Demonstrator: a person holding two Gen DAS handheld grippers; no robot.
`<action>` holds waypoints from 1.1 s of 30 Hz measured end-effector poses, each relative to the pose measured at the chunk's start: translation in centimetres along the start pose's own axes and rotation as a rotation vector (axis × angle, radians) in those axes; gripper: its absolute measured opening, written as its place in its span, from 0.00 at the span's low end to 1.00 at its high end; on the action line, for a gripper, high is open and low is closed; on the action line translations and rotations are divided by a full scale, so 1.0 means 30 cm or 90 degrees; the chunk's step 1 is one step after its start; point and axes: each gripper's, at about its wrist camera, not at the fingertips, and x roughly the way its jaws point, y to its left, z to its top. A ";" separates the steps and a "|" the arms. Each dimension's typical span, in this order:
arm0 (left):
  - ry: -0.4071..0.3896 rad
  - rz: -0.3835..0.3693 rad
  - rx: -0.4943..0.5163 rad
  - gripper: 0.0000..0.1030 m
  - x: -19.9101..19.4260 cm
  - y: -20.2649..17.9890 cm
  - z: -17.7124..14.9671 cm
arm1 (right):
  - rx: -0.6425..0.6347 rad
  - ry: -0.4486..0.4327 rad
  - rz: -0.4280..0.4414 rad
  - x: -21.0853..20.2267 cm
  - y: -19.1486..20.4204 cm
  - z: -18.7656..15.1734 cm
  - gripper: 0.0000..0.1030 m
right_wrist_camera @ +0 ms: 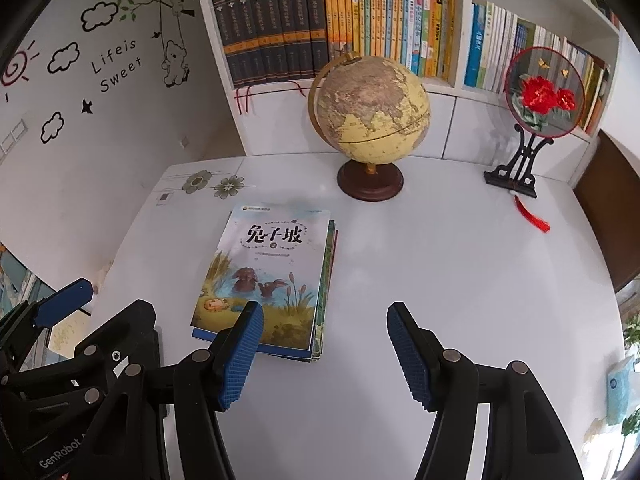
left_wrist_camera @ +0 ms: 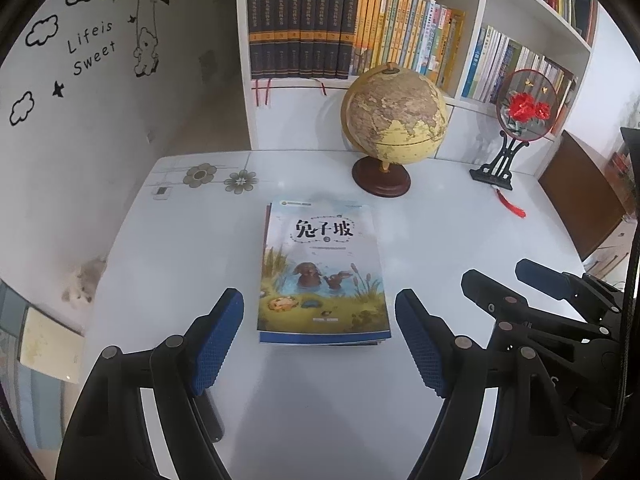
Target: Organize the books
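Our left gripper [left_wrist_camera: 320, 336] tilted down, jaws wide apart, nothing between blue pads [left_wrist_camera: 218, 340]. Our right gripper [right_wrist_camera: 324, 354] alongside, same downward tilt, jaws apart, pads [right_wrist_camera: 408, 356] empty. We hold both side by side, not touching.

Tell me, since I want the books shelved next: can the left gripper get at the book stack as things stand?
Probably yes. The left gripper is open and empty, the book stack lies straight ahead on the white table, with nothing between them.
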 end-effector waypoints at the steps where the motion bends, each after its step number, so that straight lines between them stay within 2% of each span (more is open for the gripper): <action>1: 0.003 -0.005 -0.004 0.75 0.003 0.001 0.001 | 0.001 -0.001 -0.001 -0.002 -0.003 0.001 0.61; 9: -0.011 -0.010 -0.003 0.74 -0.011 -0.006 0.011 | 0.002 -0.001 -0.001 -0.010 -0.011 0.001 0.61; 19: -0.016 0.018 0.011 0.74 -0.005 -0.018 0.025 | 0.008 0.010 -0.002 0.007 -0.017 0.002 0.61; 24: 0.016 0.009 0.010 0.75 0.016 -0.011 0.022 | 0.004 0.016 -0.006 0.021 -0.016 0.005 0.61; 29: 0.008 0.054 0.023 0.75 0.006 -0.025 0.016 | 0.001 0.016 -0.005 0.026 -0.011 0.007 0.61; 33: 0.002 0.065 0.039 0.76 0.002 -0.034 0.016 | -0.006 0.022 -0.010 0.037 -0.005 0.005 0.61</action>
